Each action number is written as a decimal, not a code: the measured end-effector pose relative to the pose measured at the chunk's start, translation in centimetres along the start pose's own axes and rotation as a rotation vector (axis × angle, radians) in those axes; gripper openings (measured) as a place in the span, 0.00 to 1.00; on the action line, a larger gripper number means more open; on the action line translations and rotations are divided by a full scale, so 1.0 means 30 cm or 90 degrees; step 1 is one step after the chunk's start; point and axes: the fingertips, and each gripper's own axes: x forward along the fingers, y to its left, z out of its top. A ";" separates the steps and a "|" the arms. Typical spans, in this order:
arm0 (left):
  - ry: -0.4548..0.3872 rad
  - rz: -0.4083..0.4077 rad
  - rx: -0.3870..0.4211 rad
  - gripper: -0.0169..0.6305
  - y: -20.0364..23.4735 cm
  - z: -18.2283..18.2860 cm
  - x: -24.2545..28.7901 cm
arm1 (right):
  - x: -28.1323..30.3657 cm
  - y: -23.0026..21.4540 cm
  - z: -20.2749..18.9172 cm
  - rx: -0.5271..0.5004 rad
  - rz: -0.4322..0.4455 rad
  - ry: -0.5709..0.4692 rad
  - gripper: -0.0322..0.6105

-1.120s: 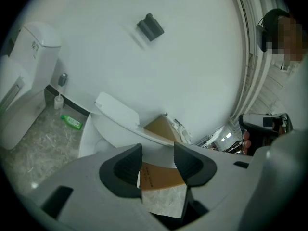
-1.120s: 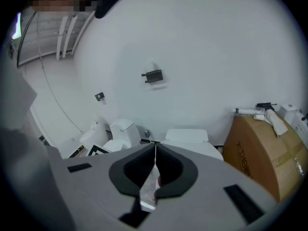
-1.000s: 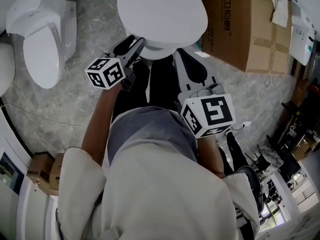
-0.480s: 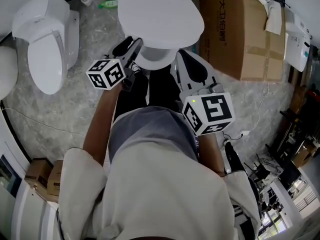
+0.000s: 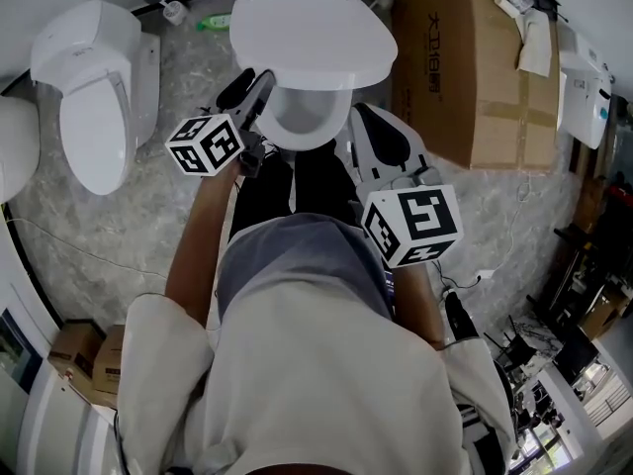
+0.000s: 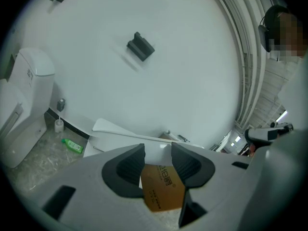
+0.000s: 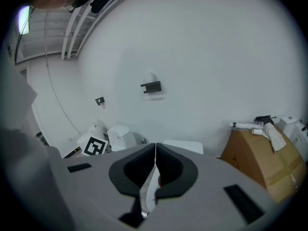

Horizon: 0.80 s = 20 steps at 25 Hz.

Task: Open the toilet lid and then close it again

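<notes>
The white toilet stands at the top middle of the head view. Its lid (image 5: 312, 38) is tilted up off the seat (image 5: 302, 122), so the bowl opening shows. My left gripper (image 5: 259, 85) is at the lid's left front edge. Its jaws have just been closing, and in the left gripper view the thin white lid edge (image 6: 125, 134) runs in between the left gripper's (image 6: 158, 152) pads, which hold it. My right gripper (image 5: 374, 132) hangs to the right of the bowl, apart from the toilet. In the right gripper view the right gripper (image 7: 155, 150) is shut on nothing.
A second white toilet (image 5: 94, 87) stands to the left, and part of another (image 5: 8, 146) shows at the left edge. A big cardboard box (image 5: 475, 77) stands right of the toilet. A green bottle (image 5: 211, 22) lies by the wall. Small boxes (image 5: 84, 349) sit at the lower left.
The lid has swung up from the seat and more of the bowl shows. My left gripper has risen with the lid's edge. The right gripper has lifted slightly.
</notes>
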 end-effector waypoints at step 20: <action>-0.053 0.013 0.057 0.27 -0.039 0.235 0.101 | -0.019 -0.086 0.078 0.003 0.001 -0.025 0.07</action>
